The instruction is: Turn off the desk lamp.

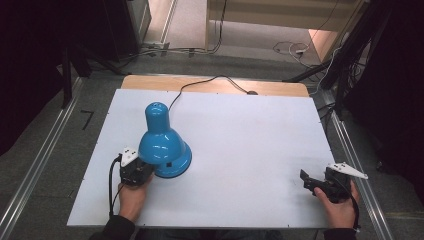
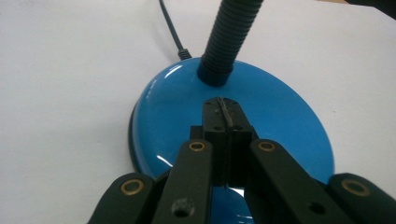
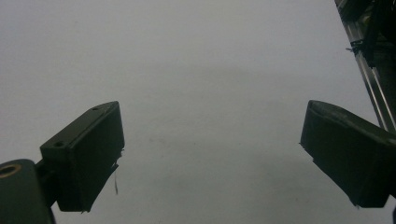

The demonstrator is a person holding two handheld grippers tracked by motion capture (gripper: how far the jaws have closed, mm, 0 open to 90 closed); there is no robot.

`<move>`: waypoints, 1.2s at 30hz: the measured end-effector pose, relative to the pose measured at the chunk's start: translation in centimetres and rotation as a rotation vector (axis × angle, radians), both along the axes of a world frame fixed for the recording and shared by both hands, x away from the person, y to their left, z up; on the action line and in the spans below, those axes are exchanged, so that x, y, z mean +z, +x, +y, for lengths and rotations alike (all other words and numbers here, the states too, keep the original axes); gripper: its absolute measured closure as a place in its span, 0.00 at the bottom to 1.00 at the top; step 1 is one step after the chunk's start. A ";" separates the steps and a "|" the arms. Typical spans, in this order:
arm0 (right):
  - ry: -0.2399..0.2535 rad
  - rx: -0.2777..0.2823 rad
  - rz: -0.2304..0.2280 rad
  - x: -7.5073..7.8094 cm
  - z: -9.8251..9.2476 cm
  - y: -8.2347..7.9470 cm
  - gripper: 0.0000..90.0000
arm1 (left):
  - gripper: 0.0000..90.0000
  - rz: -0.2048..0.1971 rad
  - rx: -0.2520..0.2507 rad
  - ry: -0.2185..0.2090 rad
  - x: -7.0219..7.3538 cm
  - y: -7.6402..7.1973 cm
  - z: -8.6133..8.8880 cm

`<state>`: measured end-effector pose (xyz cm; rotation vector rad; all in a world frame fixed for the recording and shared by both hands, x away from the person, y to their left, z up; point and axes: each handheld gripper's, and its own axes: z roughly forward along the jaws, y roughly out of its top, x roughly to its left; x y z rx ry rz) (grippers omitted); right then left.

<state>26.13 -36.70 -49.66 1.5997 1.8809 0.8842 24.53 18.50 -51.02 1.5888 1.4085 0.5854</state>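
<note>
A blue lamp stands left of the tabletop's middle, toward the near edge, its shade tipped down over its round base. The left gripper sits just above that base, jaws pressed together with nothing between them. Near the front right corner, the right gripper rests on the bare surface with jaws wide apart, holding nothing.

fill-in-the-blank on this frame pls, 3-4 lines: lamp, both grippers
1. The desk lamp on the table is coloured ____.
2. The left gripper has its jaws ____, tips over the lamp's base.
3. The right gripper has its jaws ____, with nothing between them.
4. The lamp's neck is a ribbed ____ tube.

Missing words: blue; shut; open; black
</note>
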 end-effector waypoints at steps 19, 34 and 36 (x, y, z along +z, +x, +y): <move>-0.001 -0.003 -0.001 0.0 -0.1 -0.1 0.05 | 0.90 -0.008 0.029 -0.012 0.1 -0.2 1.7; 0.007 -0.006 -0.003 0.1 -0.3 -0.2 0.05 | 0.67 -0.025 0.081 -0.006 0.6 -1.5 4.2; 0.002 -0.006 -0.003 0.1 -0.3 -0.2 0.05 | 0.63 -0.028 0.090 0.000 0.7 -1.8 4.6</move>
